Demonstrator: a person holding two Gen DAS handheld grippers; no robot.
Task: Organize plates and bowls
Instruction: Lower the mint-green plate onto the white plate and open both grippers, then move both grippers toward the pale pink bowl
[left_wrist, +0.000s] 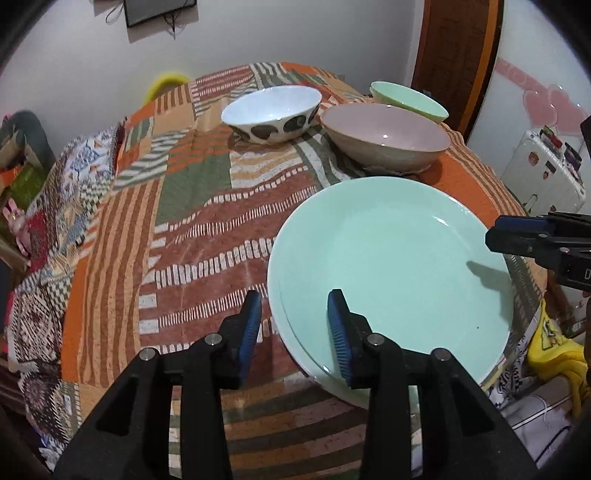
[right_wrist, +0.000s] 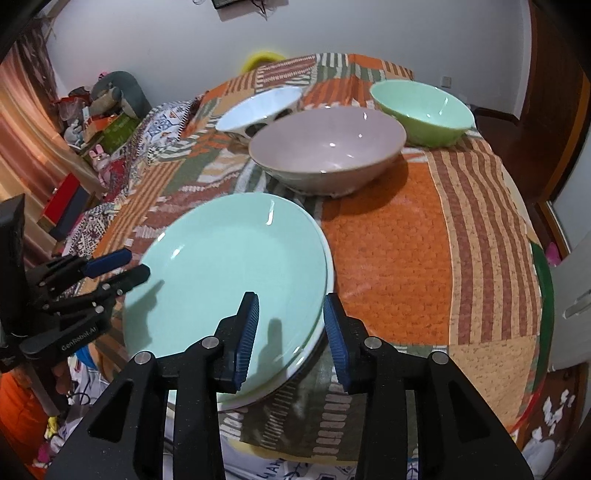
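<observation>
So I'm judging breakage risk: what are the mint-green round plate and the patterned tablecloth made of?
Mint-green round plate: likely glazed ceramic or glass, glossy with sharp highlights. Patterned tablecloth: woven fabric, matte, draping over the table's edges.

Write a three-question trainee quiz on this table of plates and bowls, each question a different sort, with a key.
1. True or false: the mint plate lies on top of another plate.
2. Which bowl stands nearest the mint plate?
A. the spotted white bowl
B. the pinkish-grey bowl
C. the green bowl
3. Fill in: the rim of the mint plate passes between the open jaws of both the left gripper and the ____ gripper.

Key: 1 true; 2 B; 3 right.
</observation>
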